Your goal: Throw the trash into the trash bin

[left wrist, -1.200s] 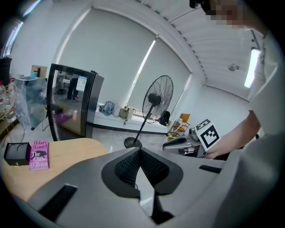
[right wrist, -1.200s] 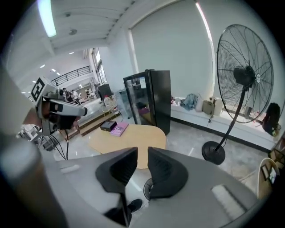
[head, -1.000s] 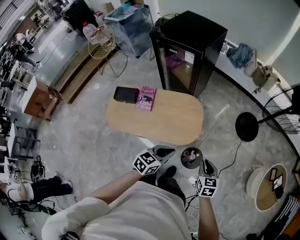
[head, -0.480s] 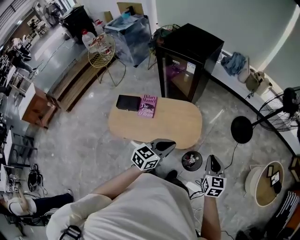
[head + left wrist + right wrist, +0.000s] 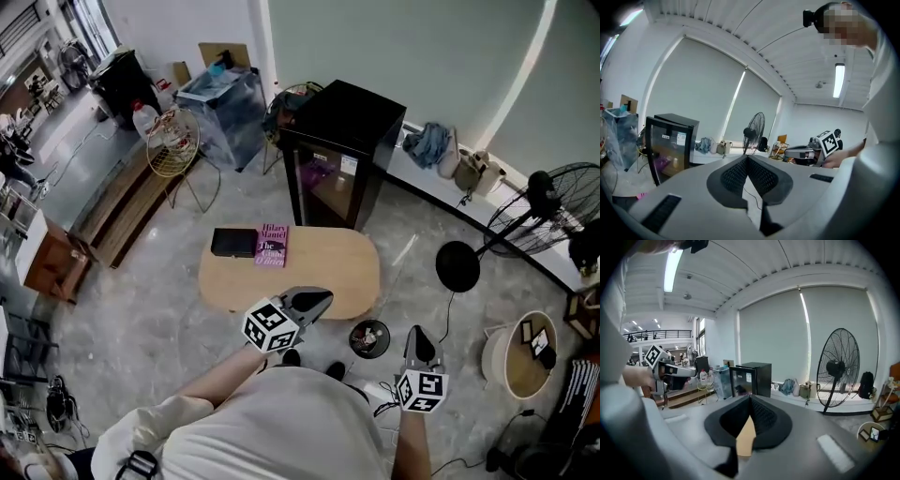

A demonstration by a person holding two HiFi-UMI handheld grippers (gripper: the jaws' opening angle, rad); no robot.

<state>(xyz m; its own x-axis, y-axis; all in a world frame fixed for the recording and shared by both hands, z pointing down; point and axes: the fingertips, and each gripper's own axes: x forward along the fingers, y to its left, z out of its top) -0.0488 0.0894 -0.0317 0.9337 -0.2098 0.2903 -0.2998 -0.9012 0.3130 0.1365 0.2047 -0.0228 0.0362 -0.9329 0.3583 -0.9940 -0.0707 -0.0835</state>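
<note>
The trash bin [image 5: 353, 339] stands on the floor, just near the table [image 5: 319, 272], between our two tools. We see small bits of trash [image 5: 371, 337] lying inside it. We think the job is about done.

The left gripper [image 5: 322, 300] is closed tight and holds nothing. The right gripper [image 5: 417, 336] has just been closing its jaws, and now they touch with nothing between them. Both are up in the air, the left one over the near edge of the table and the right one just right of the bin.

What can go wrong now? The bin is right by our shoe [image 5: 335, 371]. If we step without looking, we may kick it, and the trash may spill back out onto the floor.

The left gripper is close to the table edge. If we swing it low, it may bump the wood.

A book [image 5: 273, 246] and a black box [image 5: 233, 243] lie at the far left of the table. They are not trash, we think. If we grab them by mistake, good things end up in the bin.
</note>
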